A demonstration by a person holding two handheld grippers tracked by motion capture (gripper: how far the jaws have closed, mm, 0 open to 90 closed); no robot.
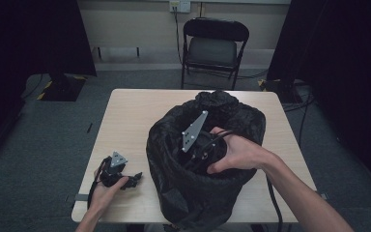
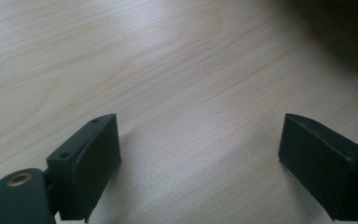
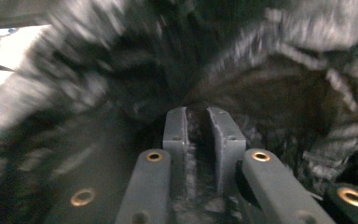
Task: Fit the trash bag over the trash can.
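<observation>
Right now my right gripper (image 1: pixel 199 153) sits inside the mouth of the black bag (image 1: pixel 232 121), just right of centre in the high view, with my right hand (image 1: pixel 239 153) wrapped round its body and its grey three-cornered plate (image 1: pixel 193 130) sticking up above the rim. The bag stands on the wooden table (image 1: pixel 130 116), slumped and crumpled, its open top facing up and its far edge bunched into a peak toward the upper middle of the frame. In the right gripper view the two jaws rise from the bottom centre, nearly together, with a narrow slot left between them; a strip of the black plastic (image 3: pixel 193 154) seems to run down that slot, though the picture is smeared and I cannot tell whether the pads actually press on it. All round them is the dark, wrinkled inside of the bag.

My left gripper (image 1: pixel 134 179) lies at the lower left of the high view, resting on the table just beside the bag's left flank, my left hand (image 1: pixel 107 189) holding it from below. In the left gripper view its jaws stand far apart at the bottom corners, bare wood grain between them, and a dark blur of the bag fills the upper right corner.
</observation>
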